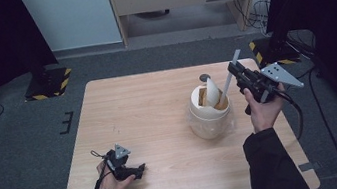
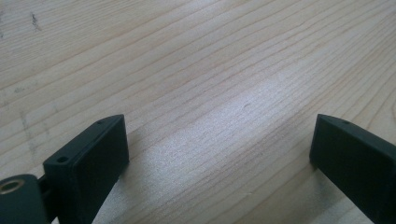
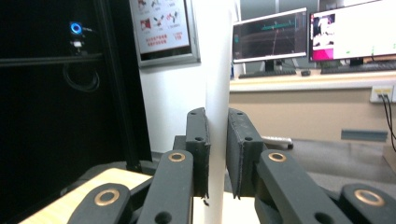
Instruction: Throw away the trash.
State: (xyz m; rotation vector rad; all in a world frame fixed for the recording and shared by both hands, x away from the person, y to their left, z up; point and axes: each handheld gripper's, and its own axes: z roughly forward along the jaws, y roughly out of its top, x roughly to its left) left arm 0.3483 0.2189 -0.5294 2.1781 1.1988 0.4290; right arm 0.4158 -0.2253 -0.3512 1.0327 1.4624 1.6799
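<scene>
A white jar-like holder (image 1: pixel 209 117) stands right of the table's middle, with a white scoop-shaped utensil (image 1: pixel 212 91) leaning in its brown opening. My right gripper (image 1: pixel 233 70) is above and to the right of the holder, shut on a long white flat stick (image 1: pixel 231 78) that slants down into the opening. In the right gripper view the stick (image 3: pixel 218 70) runs upright between the two black pads (image 3: pixel 198 140). My left gripper (image 1: pixel 141 168) rests low near the table's front left, open, its jaws wide apart over bare wood (image 2: pixel 224 116).
A small dark round disc (image 1: pixel 204 77) lies on the table behind the holder. The wooden table (image 1: pixel 137 104) stands on grey carpet. Black stands with yellow-striped bases sit at the far left and far right. Monitors and a desk show in the right gripper view.
</scene>
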